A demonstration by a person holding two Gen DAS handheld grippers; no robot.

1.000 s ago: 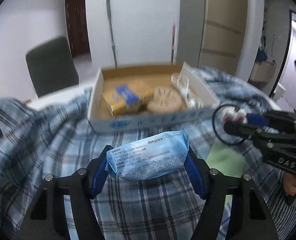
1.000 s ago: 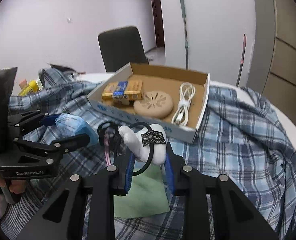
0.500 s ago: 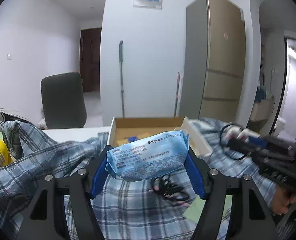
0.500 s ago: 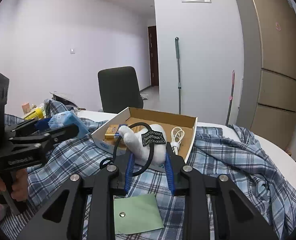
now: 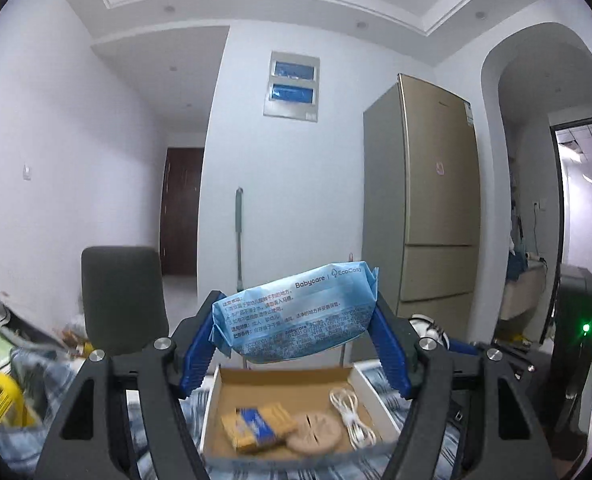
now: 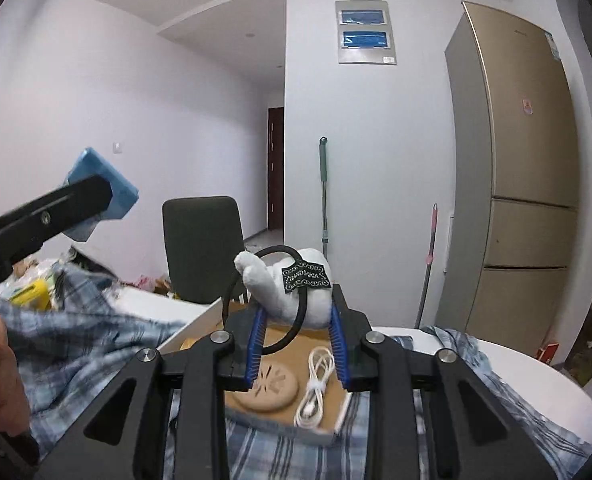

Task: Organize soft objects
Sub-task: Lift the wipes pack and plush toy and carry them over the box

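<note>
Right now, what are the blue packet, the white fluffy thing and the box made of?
The blue wipes packet looks like thin printed plastic film: crinkled, with sealed ends. The white plush hair tie seems fuzzy fabric on a smooth black elastic loop, with a black label. The cardboard box is matte brown inside, with white outer walls.

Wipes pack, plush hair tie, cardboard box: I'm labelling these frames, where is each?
wipes pack (image 5: 296, 316), left wrist view, printed face.
plush hair tie (image 6: 291, 292), right wrist view, white plush.
cardboard box (image 5: 279, 384), left wrist view, bare floor.

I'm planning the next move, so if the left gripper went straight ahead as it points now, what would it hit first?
Probably nothing close: the left gripper, holding the wipes pack, points level above the cardboard box; beyond stands the mop by the wall, though depth is unclear.
</note>
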